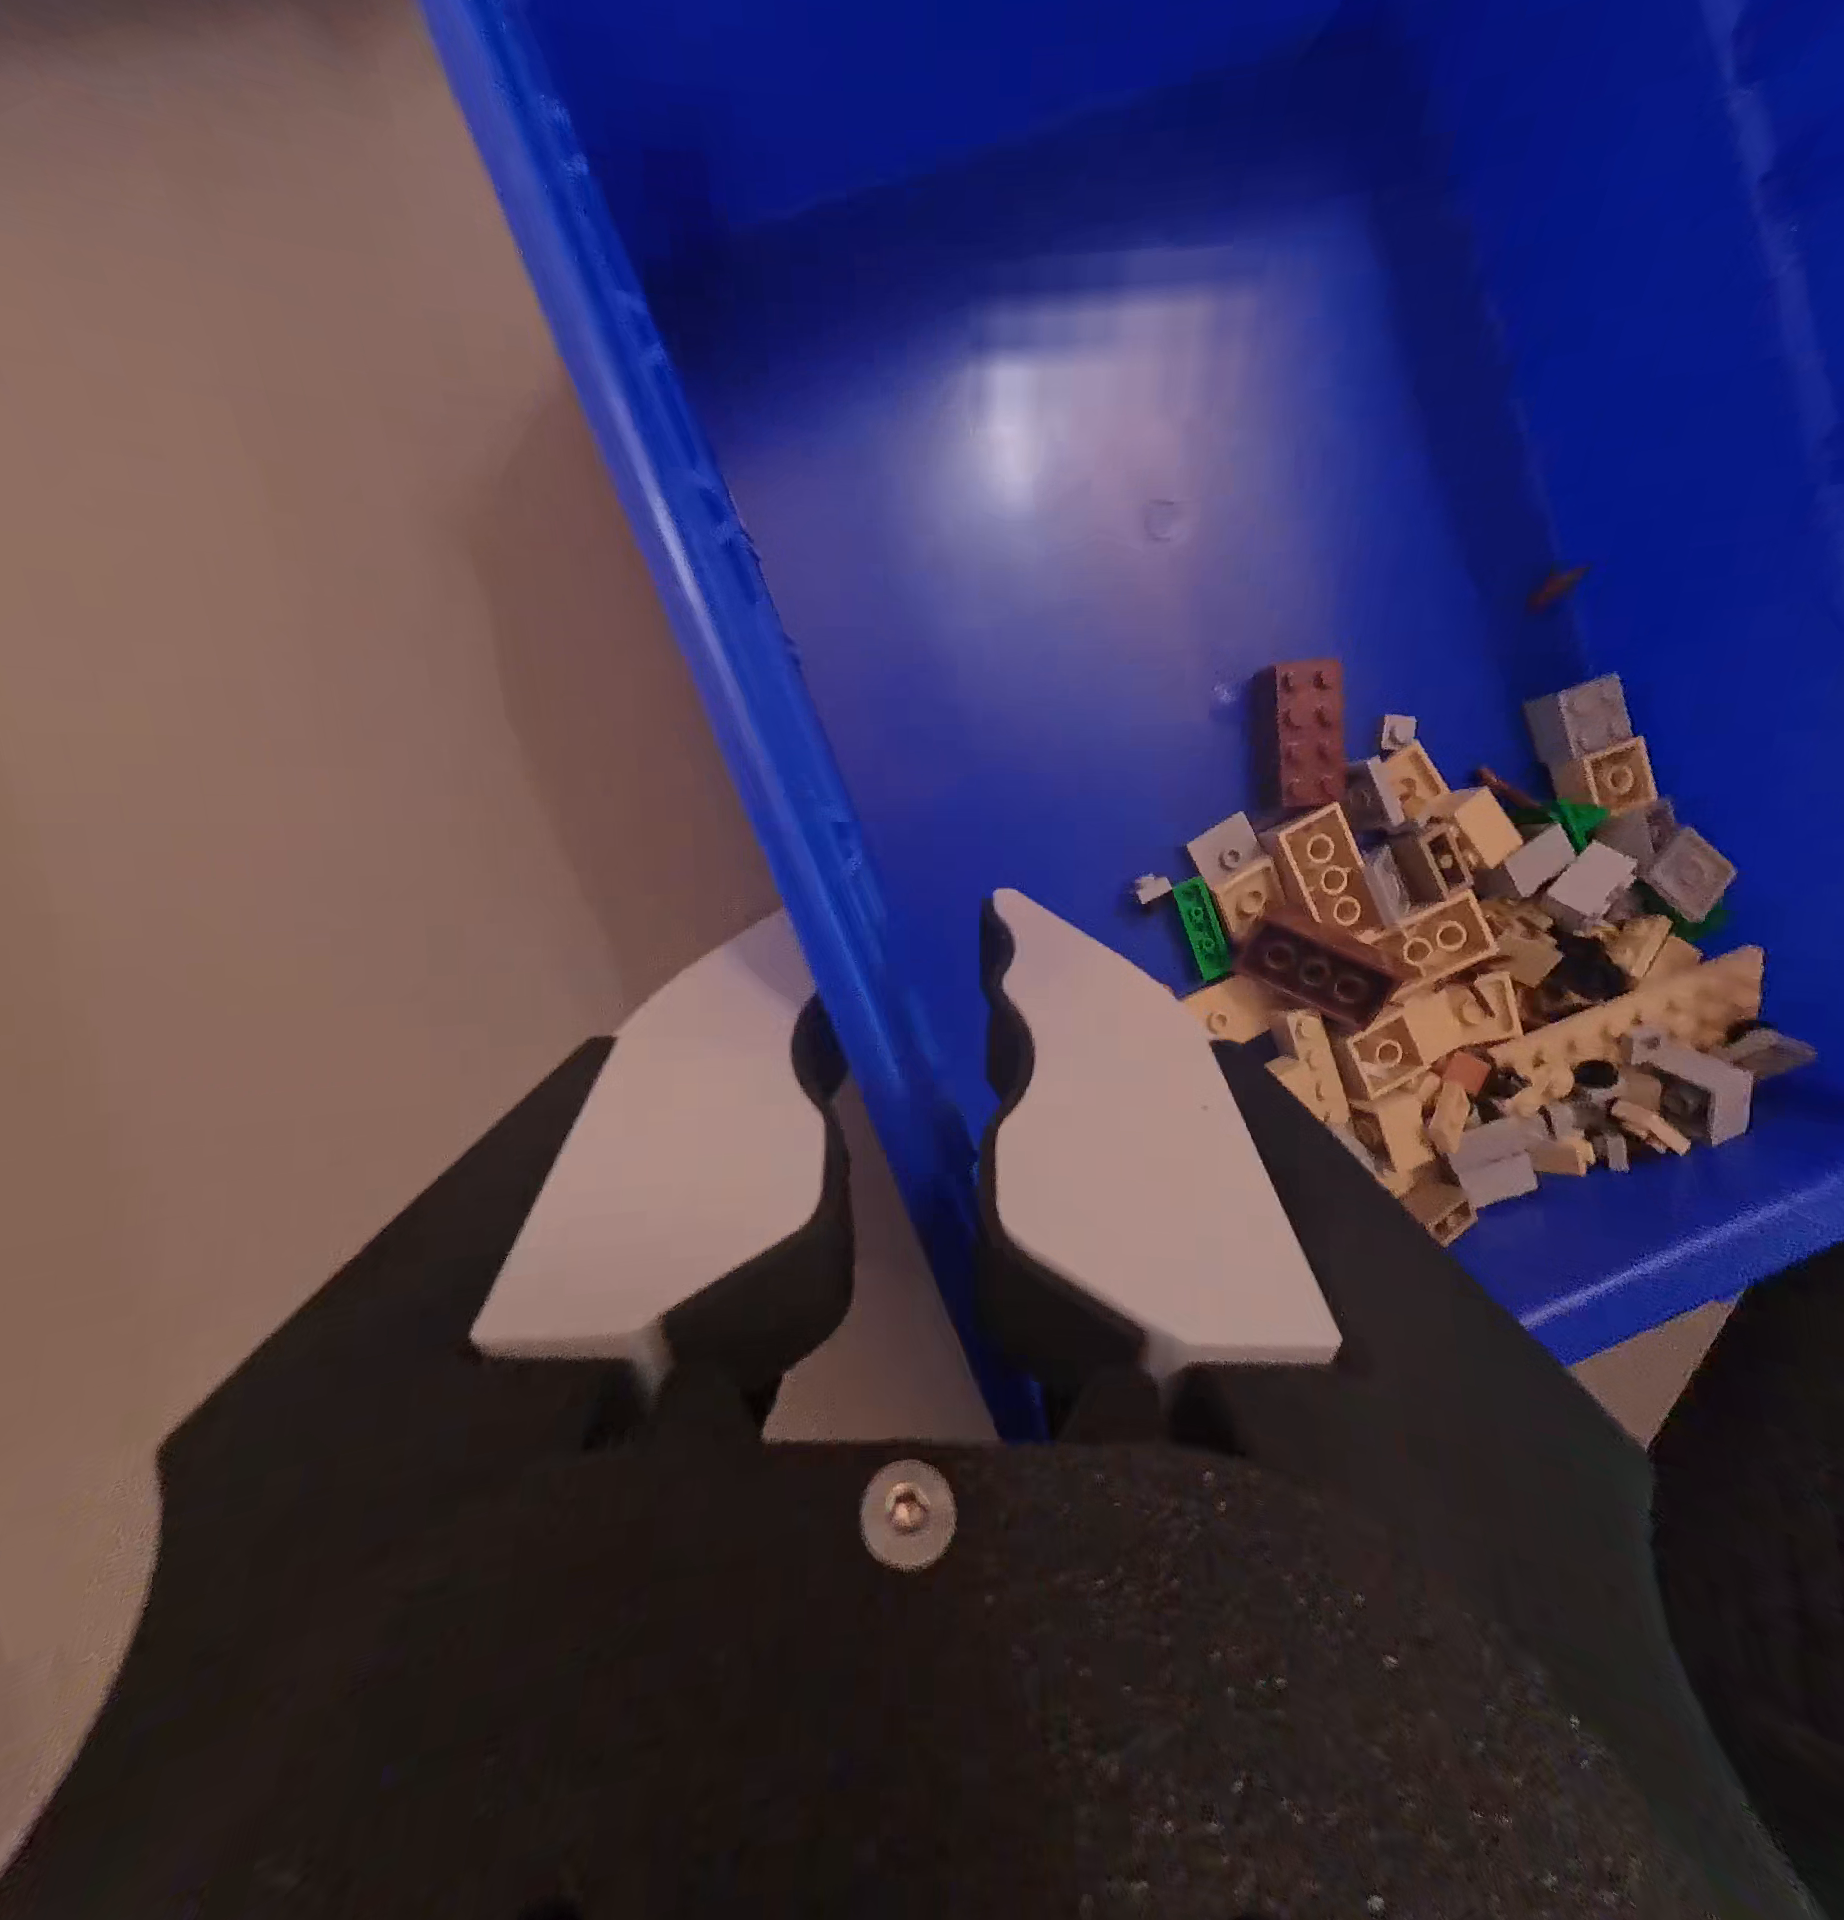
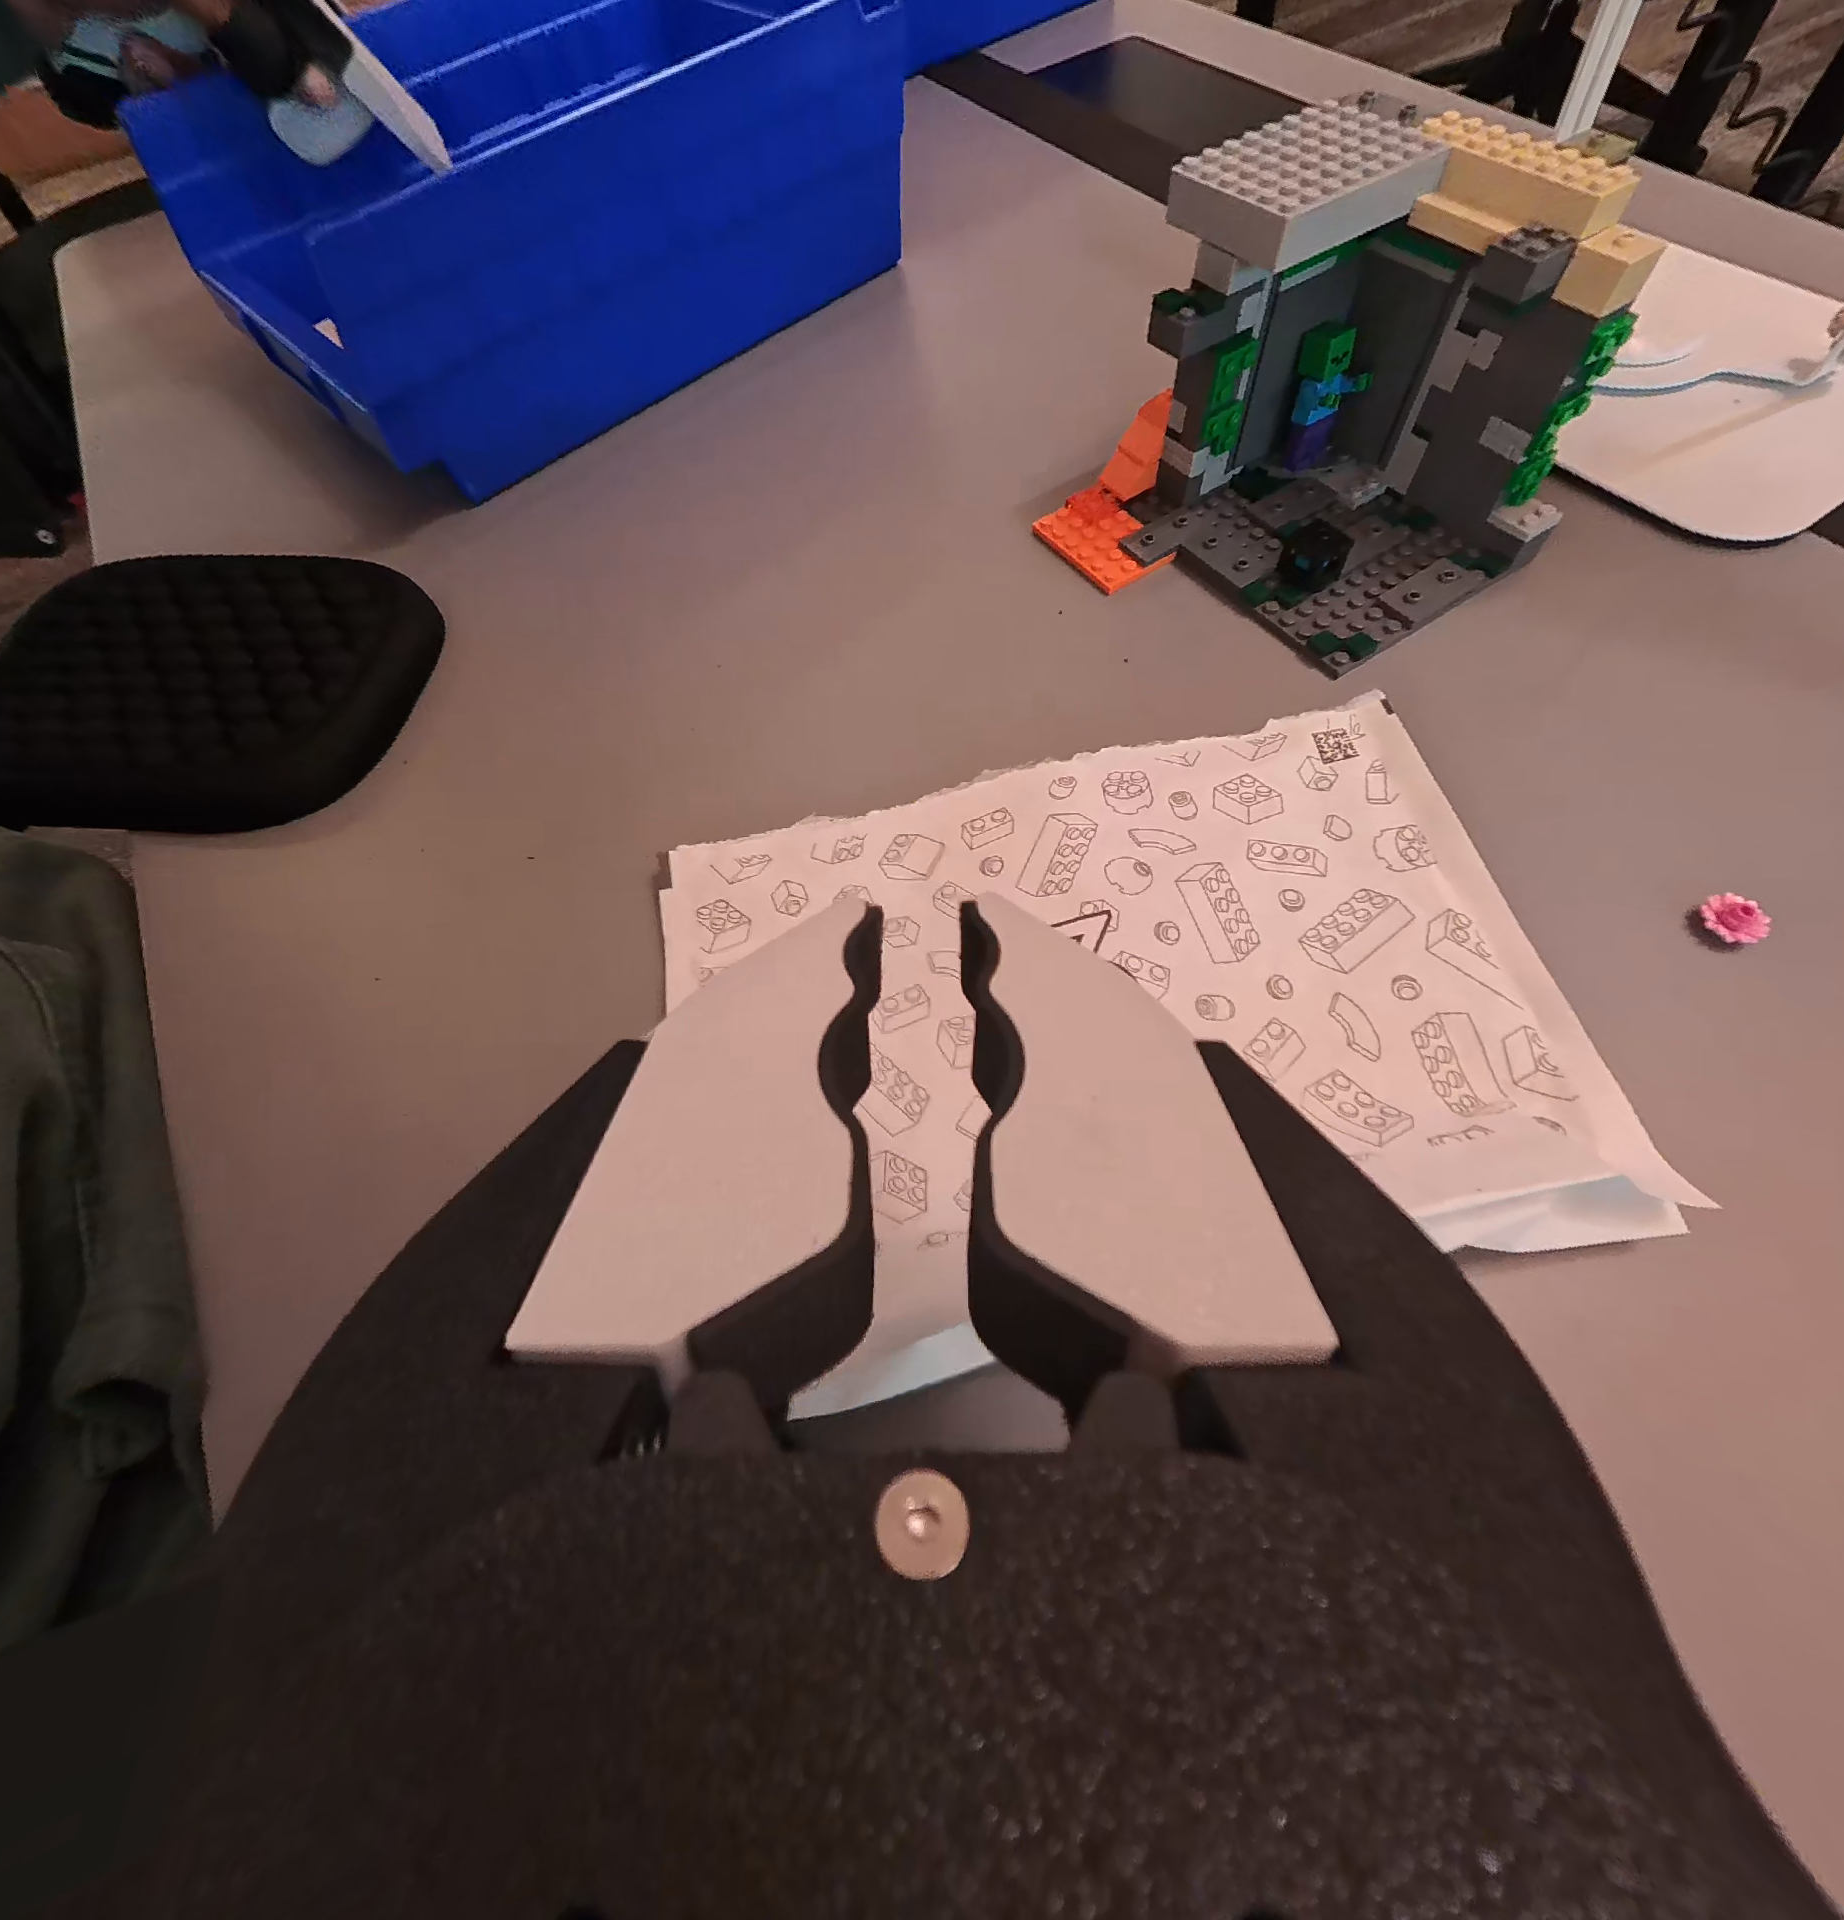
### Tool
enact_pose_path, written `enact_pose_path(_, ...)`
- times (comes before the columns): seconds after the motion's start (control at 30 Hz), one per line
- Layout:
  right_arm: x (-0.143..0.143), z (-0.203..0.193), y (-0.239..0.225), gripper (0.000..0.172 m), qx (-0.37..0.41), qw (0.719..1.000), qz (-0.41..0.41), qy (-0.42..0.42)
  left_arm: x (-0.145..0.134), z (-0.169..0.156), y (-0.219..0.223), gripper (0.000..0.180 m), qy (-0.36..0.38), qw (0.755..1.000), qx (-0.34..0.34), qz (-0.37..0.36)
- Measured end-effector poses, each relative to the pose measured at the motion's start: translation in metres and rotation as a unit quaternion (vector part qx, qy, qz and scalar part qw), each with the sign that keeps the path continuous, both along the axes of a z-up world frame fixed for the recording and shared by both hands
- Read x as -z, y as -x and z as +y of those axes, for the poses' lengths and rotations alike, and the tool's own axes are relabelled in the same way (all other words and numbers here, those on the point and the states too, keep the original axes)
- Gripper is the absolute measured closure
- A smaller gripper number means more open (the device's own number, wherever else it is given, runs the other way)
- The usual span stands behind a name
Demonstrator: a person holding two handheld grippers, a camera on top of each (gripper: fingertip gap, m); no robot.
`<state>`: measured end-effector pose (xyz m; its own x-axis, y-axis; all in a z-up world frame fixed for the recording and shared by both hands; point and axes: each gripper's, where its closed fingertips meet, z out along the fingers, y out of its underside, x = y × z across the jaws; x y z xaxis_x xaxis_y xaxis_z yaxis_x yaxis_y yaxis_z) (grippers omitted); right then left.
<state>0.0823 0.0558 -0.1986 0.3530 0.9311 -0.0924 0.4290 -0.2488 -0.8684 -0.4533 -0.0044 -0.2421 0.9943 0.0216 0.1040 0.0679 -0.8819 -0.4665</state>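
Left tool (image 1: 897, 935) straddles blue bin (image 1: 1105, 436) wall, fingers spread, not pinching; bricks (image 1: 1469, 966) inside. Right tool (image 2: 921, 914) slightly parted, bare, above printed paper bag (image 2: 1261, 956) on counter (image 2: 689, 644).

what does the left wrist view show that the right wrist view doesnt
Only the left wrist view: the inside of the blue bin with a pile of toy bricks, and the left tongs straddling the bin's side wall, a gap showing at the inner pad.

Only the right wrist view: the right tongs open over a printed paper bag, a brick model, a pink flower piece, a black pad.

Both: the blue bin and the grey table.
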Motion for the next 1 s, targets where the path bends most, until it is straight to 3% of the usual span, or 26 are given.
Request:
enact_pose_path(0.27,0.004,0.022,-0.042,0.157,0.059,0.998,-0.033,-0.014,-0.011,0.002,0.001,0.165,-0.001,1.0,-0.014,0.027)
enact_pose_path(0.43,0.012,0.047,-0.091,0.157,0.106,0.987,-0.113,-0.035,-0.011,0.003,-0.001,0.165,0.001,1.0,-0.011,0.024)
enact_pose_path(0.53,0.024,0.038,-0.102,0.156,0.085,0.988,-0.131,0.021,-0.007,0.002,-0.001,0.163,-0.003,1.0,-0.011,0.016)
enact_pose_path(0.7,0.053,0.039,-0.099,0.157,0.057,0.987,-0.151,0.004,-0.002,0.0,-0.003,0.16,-0.011,1.0,-0.001,0.017)
enact_pose_path(0.83,0.041,0.027,-0.073,0.151,0.038,0.99,-0.058,0.12,-0.011,-0.004,0.001,0.15,-0.016,0.998,0.005,0.059)
enact_pose_path(0.9,0.045,0.02,-0.069,0.137,0.036,0.981,-0.056,0.182,-0.026,-0.005,0.008,0.149,-0.037,0.993,-0.006,0.116)
enact_pose_path(1.0,0.059,0.016,-0.063,0.13,0.047,0.974,-0.081,0.204,-0.06,-0.004,-0.005,0.152,-0.096,0.977,0.008,0.189)
